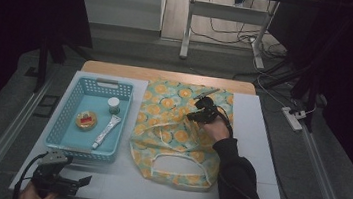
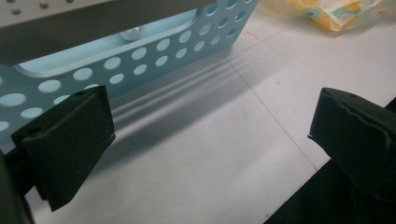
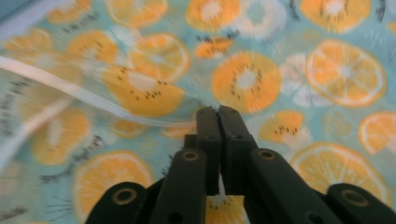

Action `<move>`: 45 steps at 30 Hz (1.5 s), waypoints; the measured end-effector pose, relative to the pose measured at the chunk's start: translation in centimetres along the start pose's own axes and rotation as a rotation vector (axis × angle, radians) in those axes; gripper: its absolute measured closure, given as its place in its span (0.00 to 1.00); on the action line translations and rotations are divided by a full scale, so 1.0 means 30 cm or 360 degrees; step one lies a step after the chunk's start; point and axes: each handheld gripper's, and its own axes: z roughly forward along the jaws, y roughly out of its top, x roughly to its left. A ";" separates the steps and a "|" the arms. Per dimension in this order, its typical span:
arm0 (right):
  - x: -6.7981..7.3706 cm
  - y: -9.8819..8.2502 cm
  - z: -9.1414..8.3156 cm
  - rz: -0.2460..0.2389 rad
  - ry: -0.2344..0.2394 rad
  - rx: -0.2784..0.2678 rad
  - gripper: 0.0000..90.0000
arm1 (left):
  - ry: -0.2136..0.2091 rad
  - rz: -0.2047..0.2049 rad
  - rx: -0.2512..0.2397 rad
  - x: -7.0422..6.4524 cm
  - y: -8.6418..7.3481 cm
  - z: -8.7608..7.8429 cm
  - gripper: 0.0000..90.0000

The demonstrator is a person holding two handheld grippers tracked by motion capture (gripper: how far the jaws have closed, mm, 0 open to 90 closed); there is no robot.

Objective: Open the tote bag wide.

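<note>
Right tongs [image 3: 218,112] sit nearly pressed together with nothing pinched, hovering low over the fruit-print bag [image 1: 179,130], which lies flat in the middle of the bench [image 1: 260,139] with its white handle [image 3: 93,100] just beside the tips. To do this step well, I think the tongs should spread a little, slide around that thin handle or one layer of cloth, and squeeze gently so the bag lifts without bunching. Left tongs [image 2: 210,140] wait spread wide and empty by the blue basket [image 1: 59,136], where a tube [image 1: 106,132], a small jar [image 1: 113,105] and a round snack pack [image 1: 86,119] lie.
</note>
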 end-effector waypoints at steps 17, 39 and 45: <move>0.161 -0.006 -0.199 -0.0098 0.0127 -0.0131 0.30 | 0.0013 0.0006 0.0015 -0.002 0.002 0.002 0.00; 0.340 -0.155 -0.015 -0.0432 0.0118 0.0142 0.39 | 0.0017 0.0015 0.0011 -0.005 0.001 0.002 0.00; 0.351 -0.150 -0.023 -0.0458 0.0154 0.0139 0.80 | 0.0020 0.0021 0.0019 -0.007 0.002 0.003 0.00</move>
